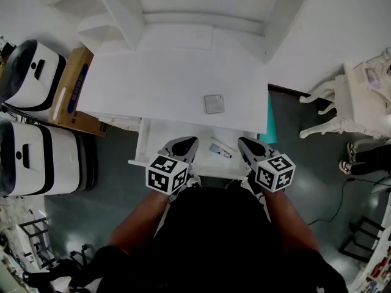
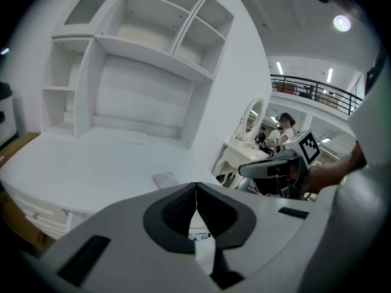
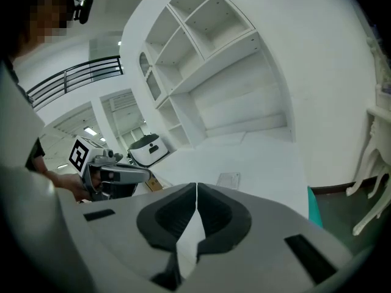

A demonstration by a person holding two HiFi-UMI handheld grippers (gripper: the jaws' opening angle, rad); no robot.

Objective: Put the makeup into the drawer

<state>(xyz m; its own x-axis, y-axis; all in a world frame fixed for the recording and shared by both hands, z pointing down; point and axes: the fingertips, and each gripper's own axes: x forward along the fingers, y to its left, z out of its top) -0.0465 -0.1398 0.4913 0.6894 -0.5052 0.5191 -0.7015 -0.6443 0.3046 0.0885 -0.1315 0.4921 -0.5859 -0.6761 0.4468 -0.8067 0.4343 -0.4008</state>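
1. From the head view alone: open drawer [image 1: 146, 140] under the bench [image 1: 159, 84] edge, makeup stick [image 1: 220, 150] lying inside, between the left hand-held gripper [image 1: 186, 144] and the right hand-held gripper [image 1: 244, 144].
2. From the left gripper view: shut tip to tip, holding nothing; other tool off to the right.
3. From the right gripper view: likewise closed, empty.
4. Beyond both tips, on the bench: flat square case [image 1: 214, 104], seen in all three views.

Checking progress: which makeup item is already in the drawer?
The slim stick, lying in the open drawer; the square compact sits on the desktop.
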